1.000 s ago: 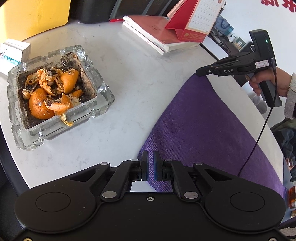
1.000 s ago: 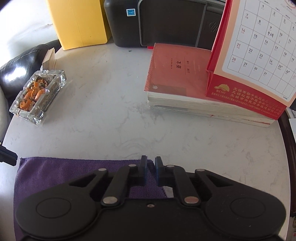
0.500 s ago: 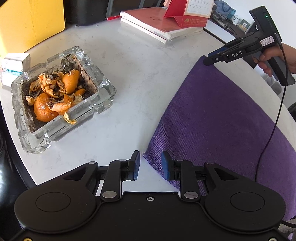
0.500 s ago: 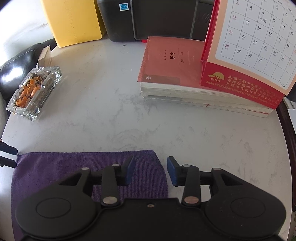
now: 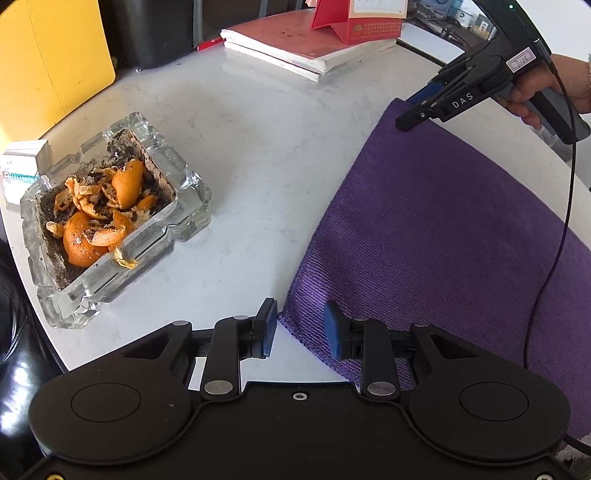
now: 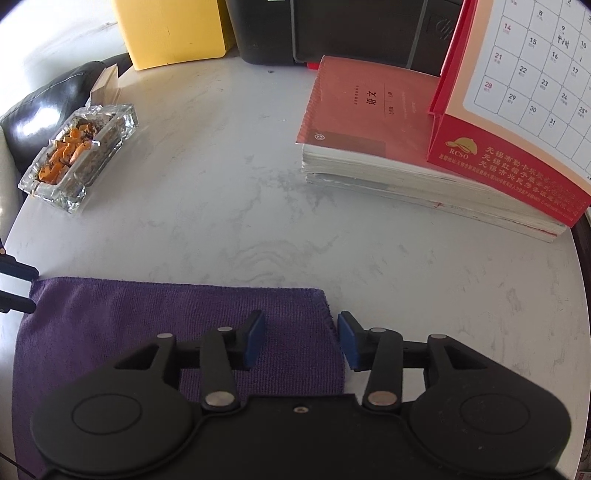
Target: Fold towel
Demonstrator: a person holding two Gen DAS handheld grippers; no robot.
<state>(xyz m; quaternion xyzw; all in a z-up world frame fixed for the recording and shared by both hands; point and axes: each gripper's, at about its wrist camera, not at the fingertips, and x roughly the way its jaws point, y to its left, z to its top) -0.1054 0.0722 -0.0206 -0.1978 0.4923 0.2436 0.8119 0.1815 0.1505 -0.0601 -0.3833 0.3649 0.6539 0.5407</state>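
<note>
A: Towel location?

B: Purple towel [image 5: 443, 229] flat on the white marble table [image 5: 258, 129], well apart from the glass ashtray [image 5: 110, 229] full of orange peel [image 5: 96, 221].

A: Left gripper?

B: Left gripper [image 5: 300, 332] at the towel corner nearest the ashtray. Jaws apart, corner lies between the blue pads [image 5: 334, 332], nothing pinched.

A: Right one?

B: Right gripper [image 6: 301, 341] at the towel [image 6: 166, 325] corner on the side away from the ashtray [image 6: 79, 158]. Jaws opening, towel edge between them, pads not pressing it. From the left camera, a hand [image 5: 543, 88] holds it at the towel's far corner.

A: Other stuff?

B: Stack of red books [image 6: 369, 140] beyond the towel, red desk calendar [image 6: 517, 110] standing on them. Yellow board [image 6: 170, 29] and black box [image 6: 332, 26] behind.
</note>
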